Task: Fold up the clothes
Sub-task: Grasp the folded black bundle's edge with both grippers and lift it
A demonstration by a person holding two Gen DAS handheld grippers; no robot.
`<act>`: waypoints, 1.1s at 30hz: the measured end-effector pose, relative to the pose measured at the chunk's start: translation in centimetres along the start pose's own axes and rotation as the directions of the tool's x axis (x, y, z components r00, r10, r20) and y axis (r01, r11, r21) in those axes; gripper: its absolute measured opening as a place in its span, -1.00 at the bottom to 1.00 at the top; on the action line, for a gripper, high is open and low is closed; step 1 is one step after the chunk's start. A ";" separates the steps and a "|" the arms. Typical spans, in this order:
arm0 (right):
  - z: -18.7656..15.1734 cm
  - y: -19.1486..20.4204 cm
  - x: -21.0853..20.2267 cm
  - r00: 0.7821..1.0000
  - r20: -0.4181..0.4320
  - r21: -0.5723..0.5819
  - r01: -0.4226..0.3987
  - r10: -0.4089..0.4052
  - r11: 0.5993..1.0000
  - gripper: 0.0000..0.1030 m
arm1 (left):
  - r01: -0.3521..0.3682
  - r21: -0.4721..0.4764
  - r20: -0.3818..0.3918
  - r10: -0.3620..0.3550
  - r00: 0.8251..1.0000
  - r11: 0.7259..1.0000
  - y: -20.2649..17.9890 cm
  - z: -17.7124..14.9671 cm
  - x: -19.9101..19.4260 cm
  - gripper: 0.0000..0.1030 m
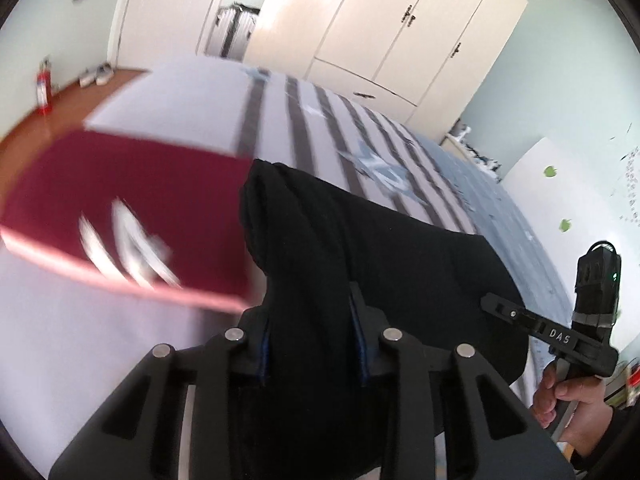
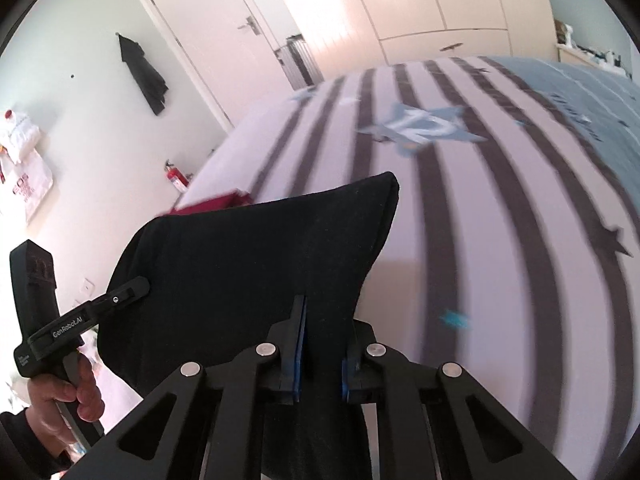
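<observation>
A black garment (image 1: 360, 240) hangs stretched between both grippers above the bed. My left gripper (image 1: 312, 344) is shut on one edge of it, with cloth bunched between the blue-lined fingers. My right gripper (image 2: 320, 352) is shut on the other edge of the black garment (image 2: 260, 248). Each gripper shows in the other's view, held by a hand: the right gripper (image 1: 496, 304) clamps the cloth at the right, the left gripper (image 2: 138, 284) at the left. A folded maroon garment (image 1: 132, 208) with white marks lies on the bed to the left, and its corner (image 2: 216, 202) peeks out behind the black cloth.
The bed (image 2: 500, 220) has a white cover with dark stripes and blue star prints. White wardrobes (image 1: 400, 20) and a door (image 2: 208, 40) stand behind it. A red fire extinguisher (image 1: 43, 88) stands by the wall on the wooden floor. A dark coat (image 2: 144, 76) hangs on the wall.
</observation>
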State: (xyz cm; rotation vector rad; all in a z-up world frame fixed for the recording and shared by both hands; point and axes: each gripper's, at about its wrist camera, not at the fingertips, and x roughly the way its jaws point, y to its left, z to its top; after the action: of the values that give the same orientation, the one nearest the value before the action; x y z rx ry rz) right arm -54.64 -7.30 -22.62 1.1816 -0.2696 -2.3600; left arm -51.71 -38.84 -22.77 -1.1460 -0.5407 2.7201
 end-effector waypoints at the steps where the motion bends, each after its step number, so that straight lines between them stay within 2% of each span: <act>1: 0.7 1.3 1.0 1.000 0.002 0.005 -0.006 0.006 1.000 -0.79 | -0.012 0.008 0.003 0.012 1.000 1.000 1.6 1.3 -0.2 -0.47; 5: 3.2 6.6 6.0 0.999 0.011 0.025 -0.046 0.046 0.999 -0.79 | -0.064 0.038 0.013 0.063 0.998 0.997 8.3 6.1 -0.7 -0.47; 8: 4.6 10.2 9.7 0.998 0.017 0.029 -0.068 0.068 0.997 -0.79 | -0.084 0.031 0.016 0.083 0.996 0.996 12.5 8.4 -0.8 -0.47; 11: 6.1 13.8 13.3 0.996 0.024 0.033 -0.090 0.090 0.995 -0.79 | -0.095 0.013 0.010 0.094 0.995 0.995 15.8 10.1 0.1 -0.47; 15: 6.6 15.7 15.9 0.997 0.012 0.038 -0.082 0.081 0.996 -0.79 | -0.090 -0.021 -0.004 0.090 0.996 0.996 19.0 10.6 0.9 -0.47; 21: 5.8 17.3 18.3 0.998 -0.015 0.030 -0.064 0.065 0.997 -0.79 | -0.092 -0.033 -0.026 0.091 0.996 0.995 21.8 10.0 0.9 -0.47; 29: 5.5 17.0 19.5 0.999 -0.020 0.038 -0.045 0.046 0.998 -0.79 | -0.076 -0.032 -0.041 0.075 0.996 0.997 22.6 9.3 1.3 -0.47; 33: 5.9 16.9 19.3 0.998 -0.015 0.034 -0.062 0.063 0.997 -0.79 | -0.071 -0.048 -0.032 0.069 0.997 0.996 22.6 9.2 0.9 -0.47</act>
State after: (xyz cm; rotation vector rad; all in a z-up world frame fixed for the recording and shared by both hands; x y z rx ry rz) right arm -63.59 -31.84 -26.14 1.1894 -0.3377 -2.2996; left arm -58.70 -61.97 -25.98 -1.2382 -0.5774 2.7582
